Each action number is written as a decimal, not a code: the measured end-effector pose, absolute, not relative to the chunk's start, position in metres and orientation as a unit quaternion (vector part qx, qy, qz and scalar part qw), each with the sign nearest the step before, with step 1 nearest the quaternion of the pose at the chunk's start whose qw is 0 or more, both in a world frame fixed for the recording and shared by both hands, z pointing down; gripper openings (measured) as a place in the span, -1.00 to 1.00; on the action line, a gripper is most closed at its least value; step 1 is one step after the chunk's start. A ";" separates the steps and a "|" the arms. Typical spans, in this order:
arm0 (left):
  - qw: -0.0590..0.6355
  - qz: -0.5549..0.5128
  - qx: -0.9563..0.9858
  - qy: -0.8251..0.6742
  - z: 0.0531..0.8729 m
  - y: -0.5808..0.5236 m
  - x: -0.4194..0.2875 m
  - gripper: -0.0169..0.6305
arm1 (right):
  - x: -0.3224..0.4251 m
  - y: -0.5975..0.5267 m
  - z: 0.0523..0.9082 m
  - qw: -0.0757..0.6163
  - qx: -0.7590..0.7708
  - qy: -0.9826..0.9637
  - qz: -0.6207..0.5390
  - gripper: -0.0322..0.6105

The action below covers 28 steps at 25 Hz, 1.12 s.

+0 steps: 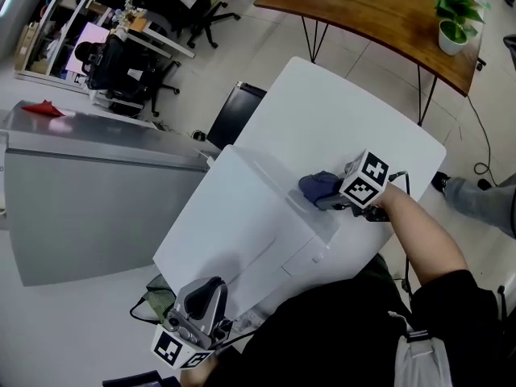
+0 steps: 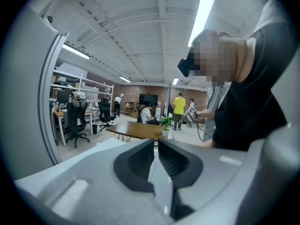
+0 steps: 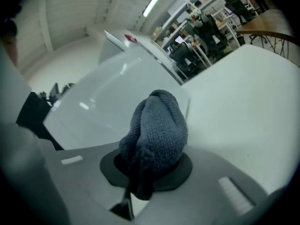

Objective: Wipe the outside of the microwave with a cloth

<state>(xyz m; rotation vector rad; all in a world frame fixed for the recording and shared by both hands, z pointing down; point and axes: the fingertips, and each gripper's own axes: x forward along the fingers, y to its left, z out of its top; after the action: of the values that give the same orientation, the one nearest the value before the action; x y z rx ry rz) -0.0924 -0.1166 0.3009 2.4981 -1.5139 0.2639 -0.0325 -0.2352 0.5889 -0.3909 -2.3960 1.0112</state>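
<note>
The white microwave [image 1: 242,216] stands on a white table [image 1: 339,111]; I look down on its top. A bunched blue-grey cloth [image 1: 318,185] rests against the microwave's top near its right edge, and my right gripper [image 1: 329,197] is shut on it. In the right gripper view the cloth [image 3: 157,130] bulges out of the right gripper [image 3: 152,170] over the microwave's top [image 3: 103,107]. My left gripper [image 1: 205,295] is low at the microwave's near left corner. In its own view the left gripper [image 2: 157,156] has its pads closed together with nothing between them, pointing out into the room.
A grey cabinet [image 1: 89,184] stands left of the table, with a black bin [image 1: 234,113] beside it. A wooden table [image 1: 379,10] with a potted plant [image 1: 453,22] is at the back right. Office chairs [image 1: 121,67] are at the back left. Cables and something green [image 1: 160,295] lie by the left gripper.
</note>
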 end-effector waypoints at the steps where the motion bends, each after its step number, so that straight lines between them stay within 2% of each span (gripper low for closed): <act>1: 0.104 0.088 0.846 -0.515 0.301 -0.116 -0.094 -0.86 | -0.028 -0.236 0.560 0.207 -0.161 -0.889 0.376 -0.76; 3: 0.105 0.087 0.846 -0.516 0.301 -0.116 -0.095 -0.86 | -0.016 -0.235 0.503 0.121 -0.200 -0.897 0.376 -0.76; 5: 0.104 0.087 0.847 -0.514 0.302 -0.116 -0.095 -0.86 | -0.003 -0.230 0.462 0.065 -0.234 -0.898 0.366 -0.76; 9: 0.105 0.087 0.849 -0.511 0.303 -0.116 -0.093 -0.86 | 0.010 -0.208 0.434 0.035 -0.288 -0.891 0.349 -0.76; 12: 0.104 0.087 0.850 -0.510 0.302 -0.116 -0.091 -0.86 | 0.006 -0.199 0.456 0.066 -0.288 -0.885 0.359 -0.76; 18: 0.106 0.088 0.849 -0.510 0.304 -0.113 -0.090 -0.86 | -0.009 -0.203 0.569 0.204 -0.224 -0.863 0.405 -0.76; 21: 0.109 0.089 0.849 -0.510 0.306 -0.113 -0.088 -0.86 | -0.013 -0.204 0.600 0.241 -0.203 -0.852 0.418 -0.76; 28: 0.108 0.088 0.851 -0.506 0.306 -0.114 -0.082 -0.86 | -0.009 -0.199 0.643 0.357 -0.143 -0.848 0.365 -0.76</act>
<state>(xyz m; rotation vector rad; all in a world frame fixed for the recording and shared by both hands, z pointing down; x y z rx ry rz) -0.0817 -0.1137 0.3059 2.5037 -1.4898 0.2595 -0.0091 -0.1992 0.6427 -0.3703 -2.1895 0.9411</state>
